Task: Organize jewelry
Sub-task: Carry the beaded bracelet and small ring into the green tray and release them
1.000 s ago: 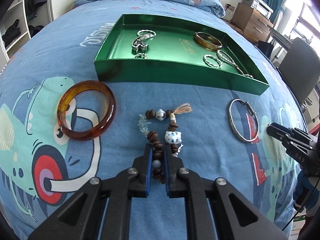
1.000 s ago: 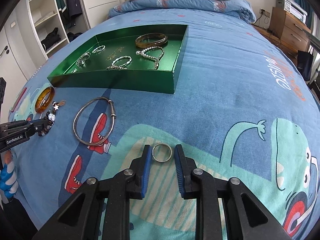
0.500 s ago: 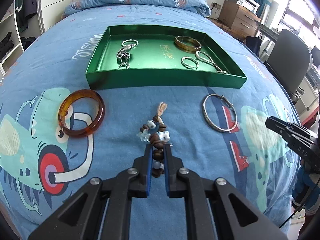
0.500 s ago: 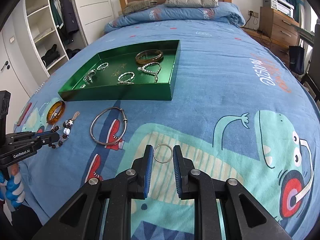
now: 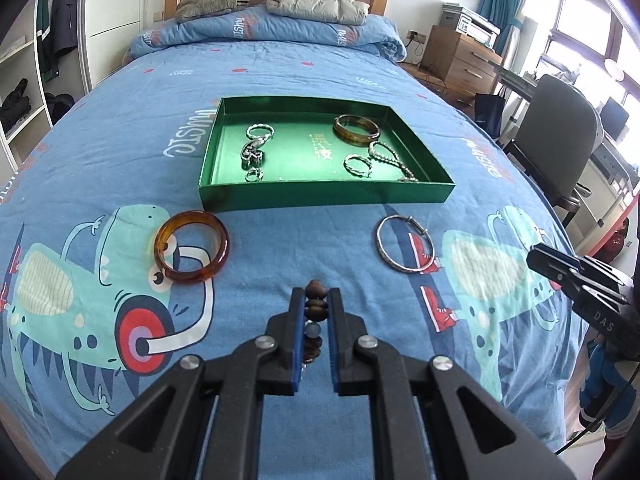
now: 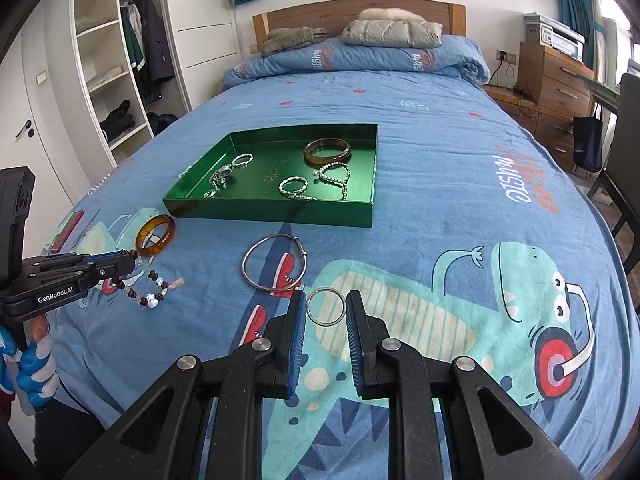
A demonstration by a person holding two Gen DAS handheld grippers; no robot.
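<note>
Beaded bracelet (image 5: 314, 312) now airborne in left tongs (image 5: 315, 300)

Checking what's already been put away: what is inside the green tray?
Inside the green tray lie an amber bangle, a beaded silver chain, a twisted silver ring and a cluster of silver pieces. The near wall hides a thin strip of floor.

Bead bracelet (image 6: 144, 284) hangs clamped; thin ring (image 6: 326, 306) held upright; amber bangle (image 5: 192, 246), silver bangle (image 5: 405, 248) lie before green tray (image 5: 320, 196).
</note>
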